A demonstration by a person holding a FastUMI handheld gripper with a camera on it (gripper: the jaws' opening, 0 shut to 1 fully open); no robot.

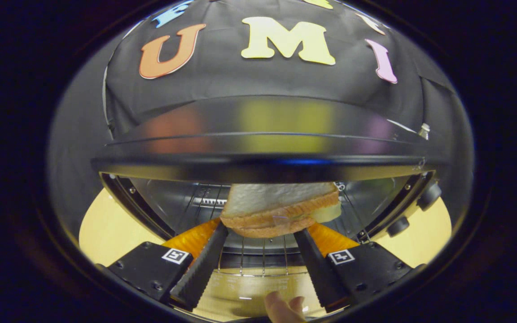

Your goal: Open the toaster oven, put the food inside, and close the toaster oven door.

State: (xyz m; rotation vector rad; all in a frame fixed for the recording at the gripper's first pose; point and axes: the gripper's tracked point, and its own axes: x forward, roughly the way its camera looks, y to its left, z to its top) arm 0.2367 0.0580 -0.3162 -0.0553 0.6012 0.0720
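The toaster oven stands right in front of me with its door folded down below the fingers. A sandwich of white bread with browned crusts hangs in the oven's mouth, over the wire rack. My gripper is shut on the sandwich, one finger pressing on each side of it. The sandwich's far half reaches into the cavity, under the oven's top edge.
The oven's knobs sit on its right side. A pale yellow table shows on both sides of the oven. A person's fingertips rest at the lowered door's near edge, between my fingers.
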